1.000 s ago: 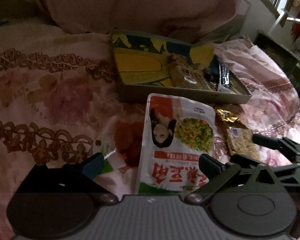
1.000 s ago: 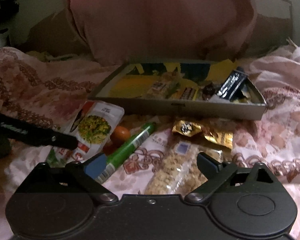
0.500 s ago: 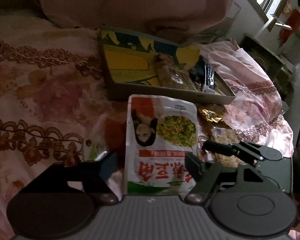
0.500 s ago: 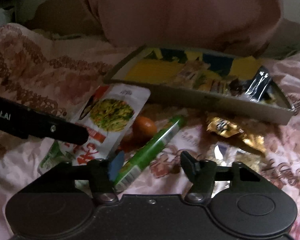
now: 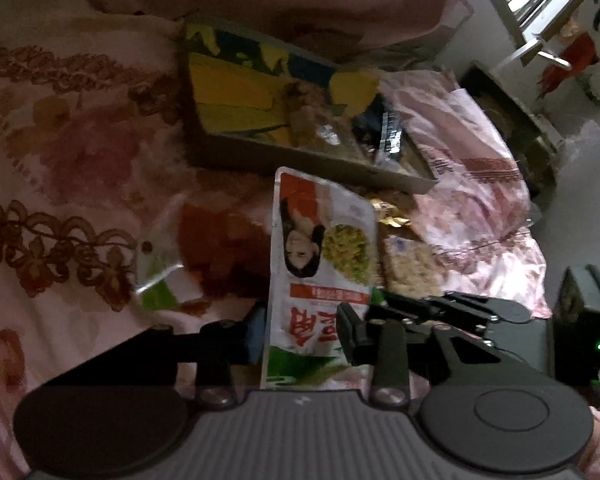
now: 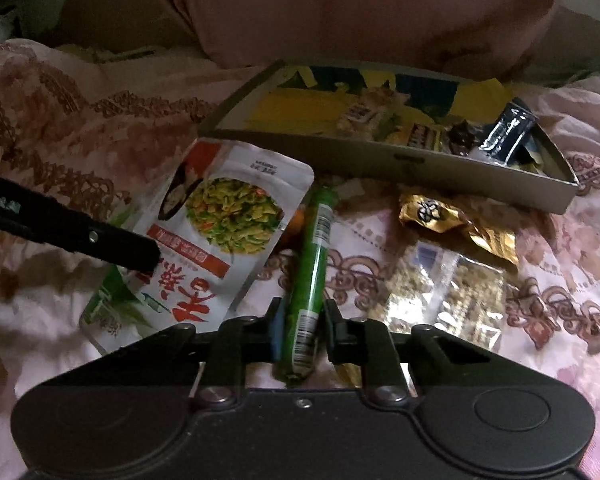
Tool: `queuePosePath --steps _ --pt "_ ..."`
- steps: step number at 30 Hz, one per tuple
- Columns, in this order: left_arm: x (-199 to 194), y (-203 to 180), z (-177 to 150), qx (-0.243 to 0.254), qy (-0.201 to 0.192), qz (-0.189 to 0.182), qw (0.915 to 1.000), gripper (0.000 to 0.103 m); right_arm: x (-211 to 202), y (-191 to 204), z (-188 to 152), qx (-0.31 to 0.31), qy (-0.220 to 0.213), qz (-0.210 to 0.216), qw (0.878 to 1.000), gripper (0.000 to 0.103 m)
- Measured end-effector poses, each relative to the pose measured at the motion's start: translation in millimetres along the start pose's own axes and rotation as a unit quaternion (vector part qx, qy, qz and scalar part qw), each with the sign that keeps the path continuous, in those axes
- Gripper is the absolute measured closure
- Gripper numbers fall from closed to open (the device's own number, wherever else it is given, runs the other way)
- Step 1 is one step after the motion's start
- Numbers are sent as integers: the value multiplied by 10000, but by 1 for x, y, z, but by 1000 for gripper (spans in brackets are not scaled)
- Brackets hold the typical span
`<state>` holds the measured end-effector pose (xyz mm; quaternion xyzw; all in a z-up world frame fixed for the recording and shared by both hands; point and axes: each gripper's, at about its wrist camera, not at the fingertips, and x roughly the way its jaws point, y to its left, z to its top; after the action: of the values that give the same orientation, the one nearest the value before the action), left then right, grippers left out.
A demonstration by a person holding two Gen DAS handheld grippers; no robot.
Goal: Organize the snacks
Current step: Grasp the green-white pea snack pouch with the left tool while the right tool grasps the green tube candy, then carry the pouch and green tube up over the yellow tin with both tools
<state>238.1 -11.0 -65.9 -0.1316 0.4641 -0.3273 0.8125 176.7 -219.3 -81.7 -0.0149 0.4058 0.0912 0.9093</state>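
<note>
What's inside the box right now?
The box holds a few snacks at its right end: a pale bar, a black packet, some small wrappers. Its left end shows only yellow print. Anything under the packets is hidden.

The pouch [image 6: 216, 236] is white with red lettering and a yellow-green food picture. The stick pack [image 6: 310, 276] is green, the wrapper [image 6: 456, 226] gold, and the bedspread [image 6: 80, 120] pink with brown floral scrolls.

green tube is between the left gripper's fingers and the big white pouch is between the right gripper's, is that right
Swapped. The right wrist view shows the green tube between the right gripper fingers; the left wrist view shows the white pouch between the left gripper fingers.
</note>
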Motion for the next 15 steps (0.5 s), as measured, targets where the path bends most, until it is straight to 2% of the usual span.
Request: queuePosePath --steps 4,9,11,15 --pt "-7 -16 3 1 -56 -331 9994 62 -3 -4 -1 108 32 47 9999 82" --pt "-7 -39 7 141 -60 -541 9984 62 -4 -7 -3 158 -21 111 9998 82" --pt "0 -45 7 186 11 -535 9984 62 -4 -10 -3 214 -46 148 9996 83" --pt "19 -52 5 231 125 -297 9992 62 -5 -14 -5 323 -81 207 9992 83"
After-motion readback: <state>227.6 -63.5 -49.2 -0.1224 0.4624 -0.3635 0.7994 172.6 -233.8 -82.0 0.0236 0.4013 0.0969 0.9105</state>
